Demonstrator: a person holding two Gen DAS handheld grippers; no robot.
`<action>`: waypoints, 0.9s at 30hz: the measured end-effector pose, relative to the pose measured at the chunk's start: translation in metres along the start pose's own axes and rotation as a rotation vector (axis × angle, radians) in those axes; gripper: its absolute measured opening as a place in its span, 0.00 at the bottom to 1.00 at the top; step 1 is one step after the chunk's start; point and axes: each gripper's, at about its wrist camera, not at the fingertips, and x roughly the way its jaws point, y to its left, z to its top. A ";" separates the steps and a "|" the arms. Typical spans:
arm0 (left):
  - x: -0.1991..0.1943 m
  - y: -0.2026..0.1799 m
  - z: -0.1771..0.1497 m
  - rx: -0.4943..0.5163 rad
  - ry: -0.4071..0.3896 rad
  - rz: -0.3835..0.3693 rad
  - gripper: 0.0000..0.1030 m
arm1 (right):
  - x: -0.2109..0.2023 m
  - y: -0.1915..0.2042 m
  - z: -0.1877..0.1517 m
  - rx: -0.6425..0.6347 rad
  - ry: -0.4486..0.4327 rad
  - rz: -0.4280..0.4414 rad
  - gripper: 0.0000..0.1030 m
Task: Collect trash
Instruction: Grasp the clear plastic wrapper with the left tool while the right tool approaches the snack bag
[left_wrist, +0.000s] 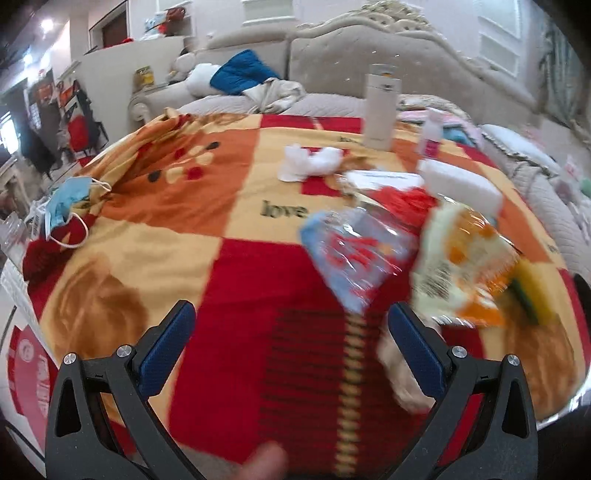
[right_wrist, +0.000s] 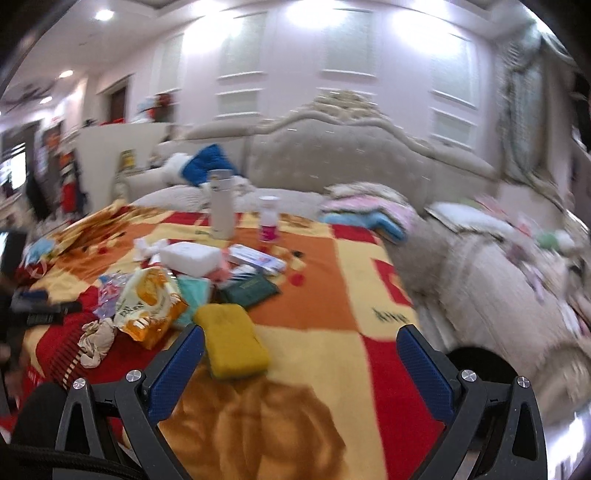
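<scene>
Trash lies on a red, orange and yellow blanket (left_wrist: 192, 236). A clear blue-and-red wrapper (left_wrist: 354, 254) and an orange-and-white snack bag (left_wrist: 461, 266) lie just ahead of my left gripper (left_wrist: 291, 325), which is open and empty. White crumpled tissue (left_wrist: 310, 162) lies farther back. A blue face mask (left_wrist: 66, 203) sits at the left edge. A beige crumpled wad (left_wrist: 399, 373) lies by the right finger. In the right wrist view the snack bag (right_wrist: 147, 302), the wad (right_wrist: 96, 339) and a yellow sponge (right_wrist: 232, 339) lie left of my open, empty right gripper (right_wrist: 303, 347).
A white tumbler (right_wrist: 221, 206), a small pink bottle (right_wrist: 267, 218), a white foam block (right_wrist: 188, 258), a tube box (right_wrist: 258, 258) and a dark green booklet (right_wrist: 251, 291) stand on the blanket. Folded cloths (right_wrist: 369, 214) and a padded headboard (right_wrist: 332, 158) are behind.
</scene>
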 end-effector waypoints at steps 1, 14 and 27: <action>0.004 0.004 0.006 -0.004 -0.005 -0.018 1.00 | 0.007 0.002 -0.002 -0.008 -0.001 0.011 1.00; 0.105 -0.022 0.043 0.053 0.151 -0.225 0.94 | 0.046 0.002 -0.012 0.133 0.101 -0.006 1.00; 0.034 -0.006 0.018 -0.059 -0.013 -0.241 0.17 | 0.051 0.003 -0.014 0.147 0.107 0.002 1.00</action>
